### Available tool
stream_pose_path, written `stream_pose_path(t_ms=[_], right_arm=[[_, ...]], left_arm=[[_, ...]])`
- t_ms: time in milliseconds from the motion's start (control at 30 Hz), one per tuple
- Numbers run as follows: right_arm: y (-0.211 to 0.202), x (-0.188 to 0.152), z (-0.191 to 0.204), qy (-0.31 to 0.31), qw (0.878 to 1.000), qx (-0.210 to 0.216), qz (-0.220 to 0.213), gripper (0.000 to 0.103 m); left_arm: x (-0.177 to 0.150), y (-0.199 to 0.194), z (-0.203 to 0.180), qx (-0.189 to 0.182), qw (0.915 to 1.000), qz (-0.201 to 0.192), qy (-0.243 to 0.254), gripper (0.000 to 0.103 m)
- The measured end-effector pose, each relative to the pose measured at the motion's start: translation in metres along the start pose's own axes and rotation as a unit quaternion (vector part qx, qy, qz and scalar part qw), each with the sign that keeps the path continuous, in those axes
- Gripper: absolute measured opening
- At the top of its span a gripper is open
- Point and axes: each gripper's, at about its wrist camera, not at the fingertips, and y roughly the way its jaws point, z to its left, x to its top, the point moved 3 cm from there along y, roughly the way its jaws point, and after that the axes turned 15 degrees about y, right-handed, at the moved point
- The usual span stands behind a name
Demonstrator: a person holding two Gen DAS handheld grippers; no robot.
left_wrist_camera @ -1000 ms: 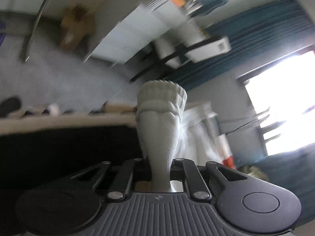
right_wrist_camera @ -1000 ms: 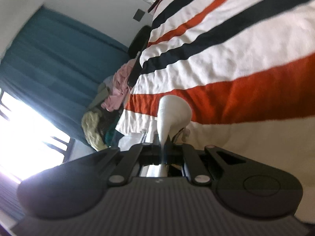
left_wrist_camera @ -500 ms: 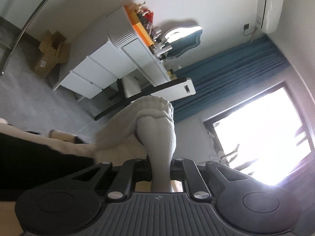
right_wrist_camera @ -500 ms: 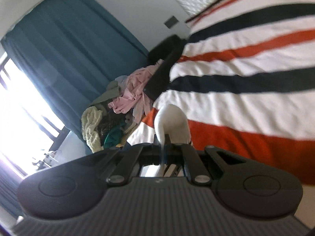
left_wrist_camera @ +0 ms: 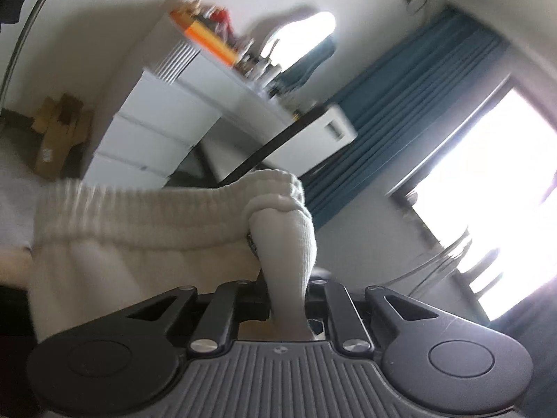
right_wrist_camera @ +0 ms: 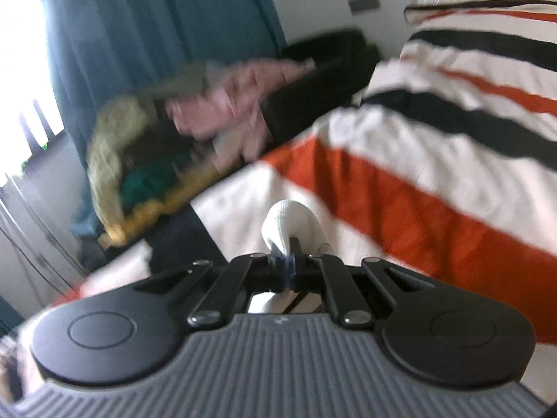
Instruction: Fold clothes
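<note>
The left gripper (left_wrist_camera: 283,240) is clamped on the ribbed waistband of a cream knit garment (left_wrist_camera: 139,230) stretching away leftward, while the right gripper (right_wrist_camera: 290,240) pinches another white bunch of it above the orange, black and white striped bedspread (right_wrist_camera: 435,181).

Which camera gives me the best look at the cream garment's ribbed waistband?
The left wrist view: the ribbed waistband stretches sideways from the shut left gripper. The right wrist view shows only a white bunch in the shut right gripper.
</note>
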Motion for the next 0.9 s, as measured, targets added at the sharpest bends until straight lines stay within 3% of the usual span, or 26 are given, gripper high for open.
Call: stream_pose_path(t_ms=[133, 200, 233, 267, 333, 400, 600, 667, 800, 900], right_arm=[[0.017, -0.013, -0.012, 0.018, 0.999, -0.007, 0.036, 0.007], [0.012, -0.014, -0.015, 0.020, 0.999, -0.007, 0.047, 0.010], [0.004, -0.013, -0.017, 0.023, 0.998, -0.001, 0.050, 0.014], [-0.004, -0.012, -0.018, 0.027, 0.998, 0.006, 0.053, 0.020], [-0.020, -0.010, -0.022, 0.035, 0.998, 0.018, 0.058, 0.052], [-0.036, -0.009, -0.026, 0.043, 0.997, 0.031, 0.063, 0.067], [-0.112, -0.022, -0.054, 0.063, 0.995, 0.064, 0.049, 0.067], [-0.145, -0.030, -0.066, 0.078, 0.994, 0.069, 0.044, 0.067], [-0.213, -0.046, -0.087, 0.122, 0.989, 0.073, 0.049, 0.067], [-0.265, -0.055, -0.098, 0.147, 0.984, 0.070, 0.065, 0.067]], left_arm=[[-0.009, 0.008, -0.020, 0.048, 0.9984, 0.012, 0.026, 0.055], [-0.011, 0.001, -0.027, 0.049, 0.9979, 0.014, 0.040, 0.073], [-0.012, -0.002, -0.030, 0.050, 0.9975, 0.014, 0.047, 0.078], [-0.013, -0.006, -0.034, 0.051, 0.9971, 0.015, 0.054, 0.080], [-0.018, -0.015, -0.036, 0.041, 0.9969, 0.012, 0.067, 0.083], [-0.027, -0.026, -0.033, 0.015, 0.9972, 0.013, 0.072, 0.084], [-0.029, -0.047, 0.000, -0.072, 0.9929, 0.060, 0.073, 0.084], [-0.014, -0.055, 0.017, -0.077, 0.9901, 0.083, 0.083, 0.081], [0.017, -0.080, 0.060, -0.086, 0.9847, 0.105, 0.109, 0.085], [0.029, -0.100, 0.103, -0.080, 0.9855, 0.128, 0.077, 0.085]])
